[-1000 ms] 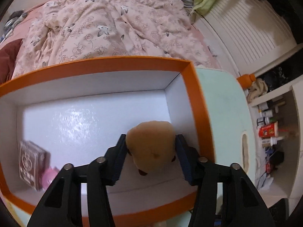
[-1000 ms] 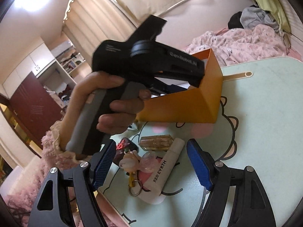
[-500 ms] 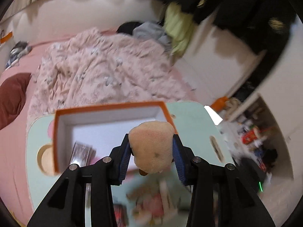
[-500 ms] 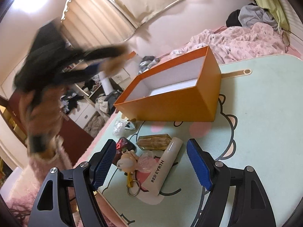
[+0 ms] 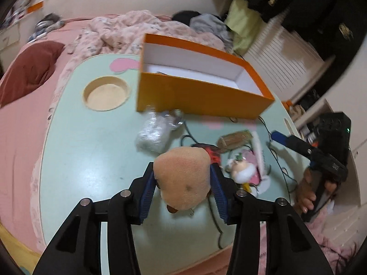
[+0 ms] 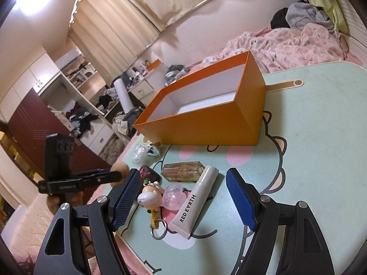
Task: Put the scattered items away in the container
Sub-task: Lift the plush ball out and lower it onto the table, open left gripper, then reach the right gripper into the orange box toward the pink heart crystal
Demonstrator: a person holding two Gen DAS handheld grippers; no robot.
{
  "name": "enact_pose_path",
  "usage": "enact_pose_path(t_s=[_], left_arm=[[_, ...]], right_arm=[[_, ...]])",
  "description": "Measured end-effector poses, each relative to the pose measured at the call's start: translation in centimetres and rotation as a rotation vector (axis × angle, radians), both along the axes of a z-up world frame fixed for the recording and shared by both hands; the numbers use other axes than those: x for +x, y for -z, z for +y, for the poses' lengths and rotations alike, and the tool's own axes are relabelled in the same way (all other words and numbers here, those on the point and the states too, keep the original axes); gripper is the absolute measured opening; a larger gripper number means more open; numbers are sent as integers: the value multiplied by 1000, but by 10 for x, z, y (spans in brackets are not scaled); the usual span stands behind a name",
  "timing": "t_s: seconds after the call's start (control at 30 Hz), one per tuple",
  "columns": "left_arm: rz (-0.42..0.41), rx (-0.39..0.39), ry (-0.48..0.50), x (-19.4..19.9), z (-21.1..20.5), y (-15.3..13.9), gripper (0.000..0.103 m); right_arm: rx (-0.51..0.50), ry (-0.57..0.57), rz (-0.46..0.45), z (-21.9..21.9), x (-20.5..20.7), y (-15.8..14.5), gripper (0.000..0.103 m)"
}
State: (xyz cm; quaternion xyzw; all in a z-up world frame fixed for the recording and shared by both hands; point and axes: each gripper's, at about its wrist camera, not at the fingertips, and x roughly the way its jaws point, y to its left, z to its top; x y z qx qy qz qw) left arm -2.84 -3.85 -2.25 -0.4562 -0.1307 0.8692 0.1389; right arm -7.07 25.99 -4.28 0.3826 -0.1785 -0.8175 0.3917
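Bare green table (image 5: 96, 160) left of clutter, orange box (image 5: 201, 96) beyond.

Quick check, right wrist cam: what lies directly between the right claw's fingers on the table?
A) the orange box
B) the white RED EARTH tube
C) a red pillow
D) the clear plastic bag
B: the white RED EARTH tube lies on the table between the open fingers of the right claw; the orange box sits farther back.
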Motion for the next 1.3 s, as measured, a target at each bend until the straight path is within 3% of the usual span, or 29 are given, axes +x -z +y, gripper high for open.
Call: enact_pose_path(t_s=[0.2, 0.3, 0.37, 0.47, 0.67, 0.83, 0.97, 1.17, 1.3], left_arm=[[210, 109, -50, 10, -22, -15, 73], [256, 71, -151, 8, -34, -8, 76], [269, 18, -192, 6, -35, 5, 76], [253, 13, -191, 3, -36, 23, 76], [293, 16, -227, 14, -43, 26, 76], [279, 40, -242, 14, -48, 30, 76], [302, 8, -254, 15, -45, 29, 76], [351, -138, -264, 20, -25, 27, 76], [390, -229, -264, 24, -11, 25, 76]], right_arm=[[23, 6, 37, -8, 3, -26, 77], [50, -1, 97, -18, 6, -65, 77], [148, 4, 99, -34, -1, -87, 77], [310, 5, 28, -63, -32, -104, 77], [487, -28, -252, -117, -116, -76, 77], [693, 2, -336, -140, -148, -44, 77], [769, -80, -422, -143, -155, -23, 77], [910, -161, -415, -151, -147, -8, 79], [876, -138, -357, -148, -144, -9, 82]])
